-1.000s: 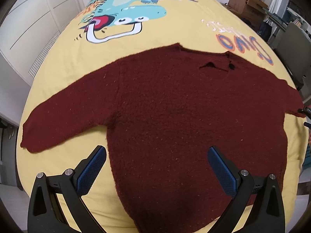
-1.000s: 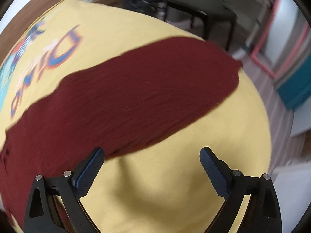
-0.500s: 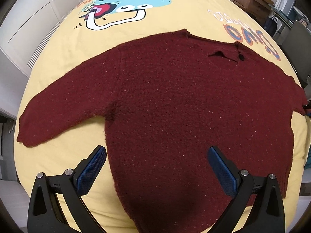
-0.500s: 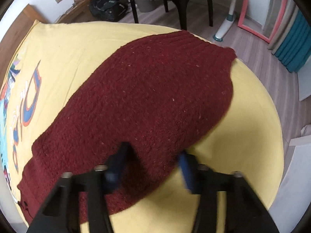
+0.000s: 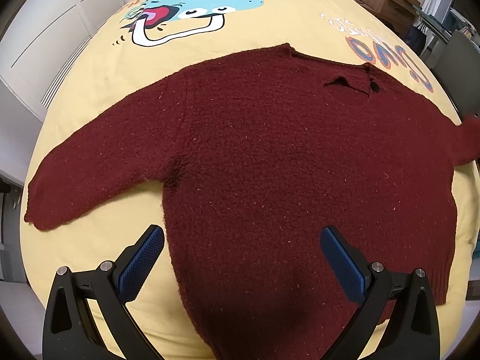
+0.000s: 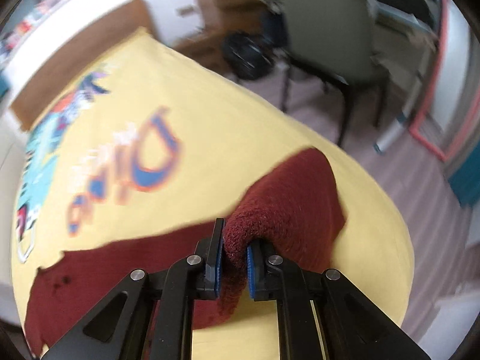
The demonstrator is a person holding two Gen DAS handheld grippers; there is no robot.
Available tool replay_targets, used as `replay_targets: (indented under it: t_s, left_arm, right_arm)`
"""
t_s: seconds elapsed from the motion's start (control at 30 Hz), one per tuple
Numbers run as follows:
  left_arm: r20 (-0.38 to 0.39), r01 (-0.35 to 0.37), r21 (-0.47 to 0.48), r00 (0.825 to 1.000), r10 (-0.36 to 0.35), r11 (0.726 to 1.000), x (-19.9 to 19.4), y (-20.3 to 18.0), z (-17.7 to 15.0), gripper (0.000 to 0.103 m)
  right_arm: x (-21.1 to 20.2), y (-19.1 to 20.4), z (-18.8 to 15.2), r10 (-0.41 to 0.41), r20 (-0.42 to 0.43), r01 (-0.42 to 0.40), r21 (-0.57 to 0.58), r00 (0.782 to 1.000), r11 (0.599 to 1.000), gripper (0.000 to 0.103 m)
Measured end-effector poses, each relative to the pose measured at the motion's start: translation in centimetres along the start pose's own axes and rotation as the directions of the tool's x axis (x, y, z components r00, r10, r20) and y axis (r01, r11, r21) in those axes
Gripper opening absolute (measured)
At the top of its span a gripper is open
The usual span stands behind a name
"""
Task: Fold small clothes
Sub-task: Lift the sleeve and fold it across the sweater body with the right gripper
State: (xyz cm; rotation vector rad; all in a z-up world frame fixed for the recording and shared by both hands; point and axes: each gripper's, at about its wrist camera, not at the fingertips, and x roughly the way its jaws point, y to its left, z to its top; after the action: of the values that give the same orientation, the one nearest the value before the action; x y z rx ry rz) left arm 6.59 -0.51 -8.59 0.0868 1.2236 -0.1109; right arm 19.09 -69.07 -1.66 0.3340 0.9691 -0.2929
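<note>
A dark red knitted sweater [image 5: 270, 165] lies flat on a yellow bedspread [image 5: 255, 30], sleeves spread out. My left gripper [image 5: 241, 255] hovers open above its lower hem, nothing between the blue pads [image 5: 342, 264]. In the right wrist view my right gripper [image 6: 234, 258] is shut on the sweater's right sleeve [image 6: 288, 201], which is pinched into a fold between the pads and lifted off the bedspread [image 6: 210, 120]. In the left wrist view that raised sleeve end [image 5: 469, 138] shows at the right edge.
The bedspread carries a cartoon dinosaur print [image 5: 192, 3] and lettering [image 5: 384, 51]. White cabinet doors [image 5: 45, 30] stand left of the bed. A grey chair [image 6: 330, 39], a dark bag [image 6: 249, 54] and bare floor [image 6: 405, 195] lie beyond the bed's right edge.
My right gripper came down over the sleeve, shut on it and rose, pulling the cuff up into a fold. The left gripper stayed open over the hem.
</note>
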Motion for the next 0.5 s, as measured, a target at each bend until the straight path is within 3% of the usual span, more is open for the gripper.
replay_targets:
  t_s: [0.23, 0.4, 0.5]
  left_arm:
    - [-0.005, 0.007, -0.02, 1.0, -0.007, 1.0, 0.5, 1.0, 0.7, 0.102]
    - [0.036, -0.007, -0.025, 0.999, 0.008, 1.0, 0.2, 2.0, 1.7, 0.102]
    - [0.042, -0.005, -0.037, 0.999, 0.006, 0.999, 0.3, 2.7, 2.2, 0.102]
  right_arm:
    - [-6.8, 12.2, -0.2, 0.185, 0.087, -0.165, -0.198, 0.979, 0.966, 0.012]
    - [-8.3, 21.4, -2.9, 0.284, 0.04, -0.258, -0.316, 0.958, 0.913, 0.012]
    - [-7.7, 25.5, -5.4, 0.298, -0.012, -0.281, -0.367, 0.955, 0.887, 0.012]
